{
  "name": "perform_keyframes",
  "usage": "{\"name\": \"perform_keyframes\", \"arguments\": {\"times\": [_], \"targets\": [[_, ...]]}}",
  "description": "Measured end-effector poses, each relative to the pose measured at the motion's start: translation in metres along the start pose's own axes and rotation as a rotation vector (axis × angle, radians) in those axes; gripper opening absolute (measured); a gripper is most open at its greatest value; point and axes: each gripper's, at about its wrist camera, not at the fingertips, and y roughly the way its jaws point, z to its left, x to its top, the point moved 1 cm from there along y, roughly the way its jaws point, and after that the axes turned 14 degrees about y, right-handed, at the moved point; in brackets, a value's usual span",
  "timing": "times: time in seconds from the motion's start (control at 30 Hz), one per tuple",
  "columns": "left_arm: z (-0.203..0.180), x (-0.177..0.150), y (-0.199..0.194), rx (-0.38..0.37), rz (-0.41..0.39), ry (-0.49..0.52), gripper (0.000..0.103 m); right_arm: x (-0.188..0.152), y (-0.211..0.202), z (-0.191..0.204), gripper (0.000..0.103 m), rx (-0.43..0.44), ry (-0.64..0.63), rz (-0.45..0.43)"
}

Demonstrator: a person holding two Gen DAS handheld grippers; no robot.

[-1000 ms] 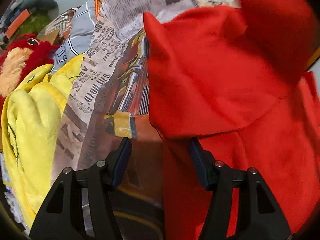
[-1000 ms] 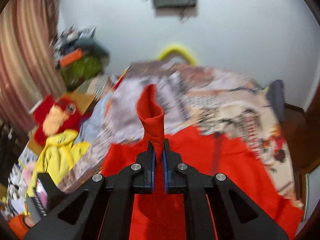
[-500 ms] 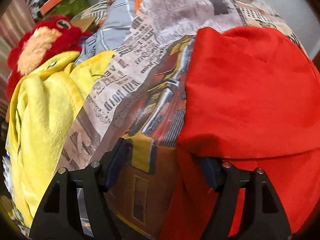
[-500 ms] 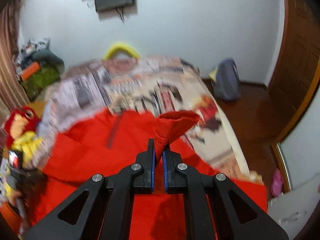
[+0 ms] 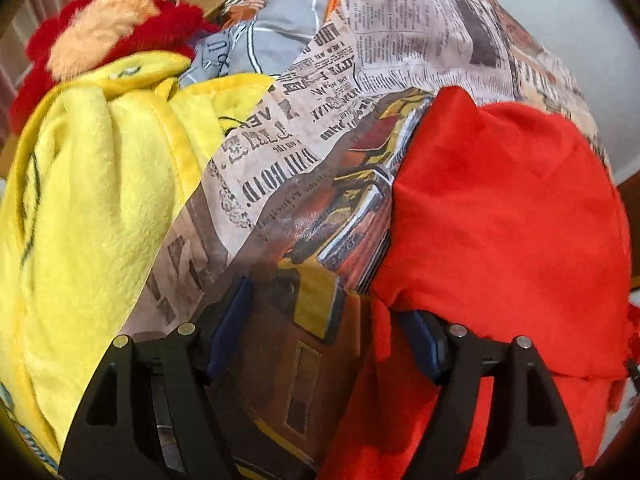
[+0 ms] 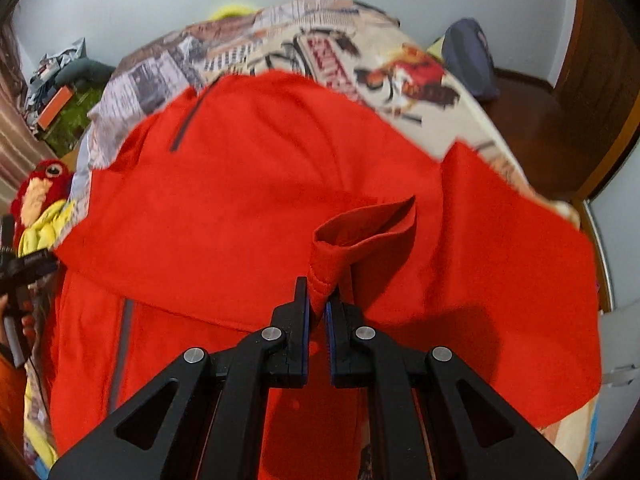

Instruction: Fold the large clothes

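A large red fleece garment (image 6: pixel 248 184) with dark zips lies spread on a bed covered in newspaper-print sheet (image 6: pixel 280 36). My right gripper (image 6: pixel 316 304) is shut on a red sleeve cuff (image 6: pixel 360 224) and holds it above the garment's middle. In the left wrist view the garment's folded edge (image 5: pixel 500 220) fills the right side. My left gripper (image 5: pixel 328 320) is open at the garment's left edge, its right finger under the red fabric, its left finger over the sheet (image 5: pixel 280 168).
A yellow plush blanket (image 5: pixel 92 200) and a red plush toy (image 5: pixel 104 28) lie left of the bed. A grey garment (image 5: pixel 272 40) sits behind them. A dark backpack (image 6: pixel 468 56) stands on the wooden floor at the right. Clutter (image 6: pixel 60 92) piles at the far left.
My right gripper carried the cuff rightward and down over the garment, folding the sleeve across. My left gripper moved forward and lower along the garment's left edge, staying open.
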Motion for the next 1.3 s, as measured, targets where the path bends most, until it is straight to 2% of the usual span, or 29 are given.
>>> {"name": "perform_keyframes", "arguments": {"times": [0.17,0.23,0.4,0.5,0.57,0.67,0.77,0.83,0.97,1.13,1.3], "targets": [[-0.014,-0.005,-0.01,0.074,0.009,0.091,0.074,-0.011,0.004,-0.014,0.008,0.023,0.031,0.066],[-0.019,-0.007,-0.016,0.108,0.009,0.136,0.074,-0.013,-0.001,-0.019,0.014,0.021,0.04,0.072],[-0.038,-0.013,-0.047,0.221,-0.032,0.286,0.074,-0.014,-0.023,-0.032,0.029,-0.018,0.042,0.039],[-0.051,-0.015,-0.071,0.241,-0.077,0.348,0.074,-0.011,-0.043,-0.04,0.031,-0.045,0.038,-0.011],[-0.062,-0.015,-0.092,0.232,-0.118,0.371,0.074,-0.008,-0.059,-0.048,0.034,-0.053,0.044,-0.047],[-0.08,-0.01,-0.12,0.207,-0.184,0.375,0.074,-0.001,-0.087,-0.064,0.042,-0.055,0.079,-0.116],[-0.103,-0.002,-0.15,0.156,-0.269,0.372,0.074,0.004,-0.114,-0.079,0.049,-0.064,0.119,-0.186],[-0.119,0.001,-0.162,0.118,-0.306,0.372,0.074,0.008,-0.128,-0.09,0.056,-0.087,0.146,-0.228],[-0.156,0.006,-0.177,0.055,-0.359,0.401,0.074,0.005,-0.142,-0.111,0.062,-0.16,0.167,-0.283],[-0.2,0.003,-0.175,0.021,-0.384,0.455,0.074,-0.003,-0.122,-0.146,0.063,-0.176,0.248,-0.213],[-0.236,-0.001,-0.146,-0.001,-0.331,0.51,0.074,-0.017,-0.084,-0.184,0.063,-0.119,0.405,-0.083]]}}
